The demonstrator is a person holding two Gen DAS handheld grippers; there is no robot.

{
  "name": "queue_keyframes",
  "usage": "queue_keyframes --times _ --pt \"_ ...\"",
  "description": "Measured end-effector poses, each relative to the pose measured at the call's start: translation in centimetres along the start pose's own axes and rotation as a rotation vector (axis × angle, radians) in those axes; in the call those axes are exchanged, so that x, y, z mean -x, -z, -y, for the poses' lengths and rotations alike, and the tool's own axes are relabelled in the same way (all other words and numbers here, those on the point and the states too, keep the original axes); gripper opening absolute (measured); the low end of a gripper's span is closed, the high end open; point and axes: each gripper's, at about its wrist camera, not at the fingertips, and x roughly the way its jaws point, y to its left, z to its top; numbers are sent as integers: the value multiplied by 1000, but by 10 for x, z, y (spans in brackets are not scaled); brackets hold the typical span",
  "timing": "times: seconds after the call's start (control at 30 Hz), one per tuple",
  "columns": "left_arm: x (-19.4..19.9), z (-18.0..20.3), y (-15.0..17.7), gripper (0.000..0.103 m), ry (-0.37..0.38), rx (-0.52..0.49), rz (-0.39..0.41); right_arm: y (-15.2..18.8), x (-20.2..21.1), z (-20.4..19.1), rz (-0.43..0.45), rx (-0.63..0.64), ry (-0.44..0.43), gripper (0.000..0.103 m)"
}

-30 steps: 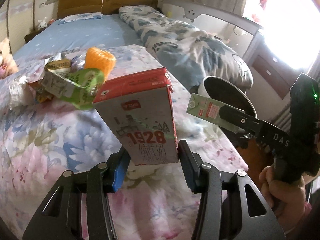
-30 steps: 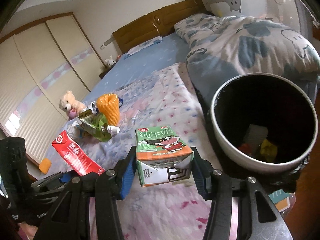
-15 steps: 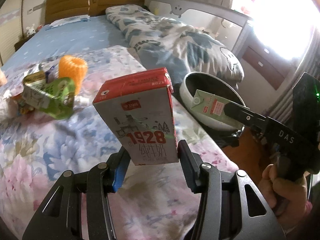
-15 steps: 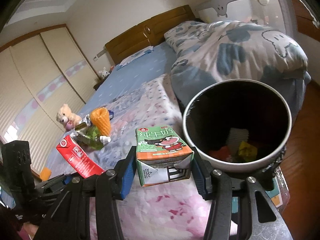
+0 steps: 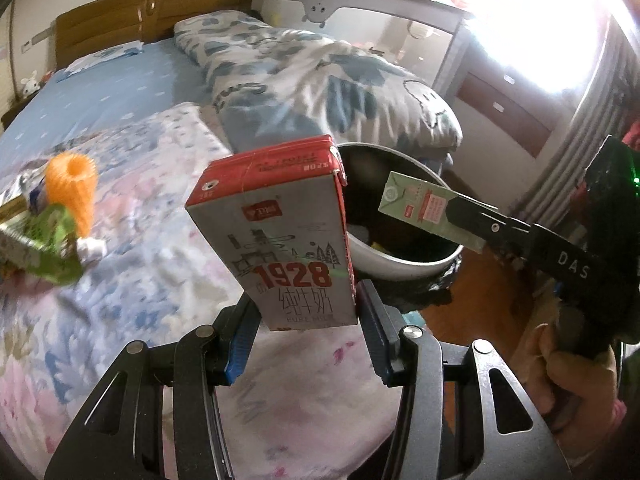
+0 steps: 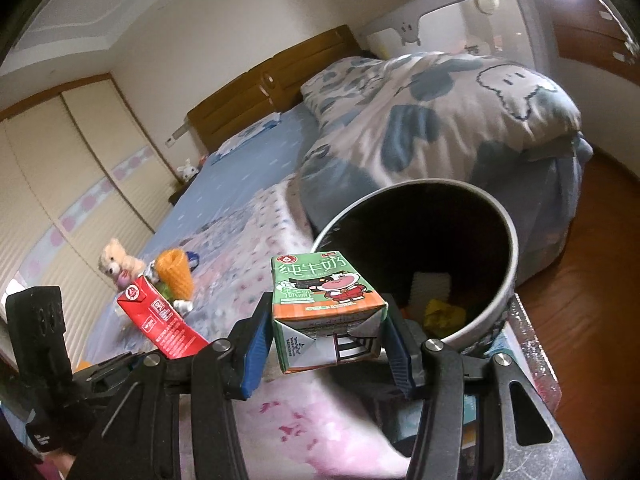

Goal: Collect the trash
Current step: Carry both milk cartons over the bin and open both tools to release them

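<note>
My left gripper [image 5: 306,324] is shut on a red and grey milk carton [image 5: 280,236] marked 1928, held upright above the flowered bedspread. The carton also shows in the right wrist view [image 6: 160,324]. My right gripper [image 6: 326,344] is shut on a green milk carton [image 6: 324,308], which also shows in the left wrist view [image 5: 424,208], held over the near rim of the round bin [image 6: 496,292]. The bin [image 5: 400,264] stands beside the bed and holds a few pieces of trash.
More trash lies on the bedspread to the left: an orange ribbed cup [image 5: 74,188], a green pouch [image 5: 44,248] and wrappers. A teddy bear [image 6: 116,264] sits beyond it. A folded quilt [image 6: 432,120] lies behind the bin. Wooden floor [image 6: 580,320] is on the right.
Both grippers have moved right, toward the bin, each still holding its carton. The green carton now reaches the bin's rim and the trash pile has dropped back to the left.
</note>
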Motion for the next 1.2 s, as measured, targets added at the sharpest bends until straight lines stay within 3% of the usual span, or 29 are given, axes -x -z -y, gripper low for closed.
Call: queue_keyframes --times 0.57,1.2 --pt "-40 49 -41 47 38 -79 -19 -22 1 44 35 -56 49 51" --pt "-70 60 -58 47 49 -80 -67 -36 -11 61 19 -73 70 52"
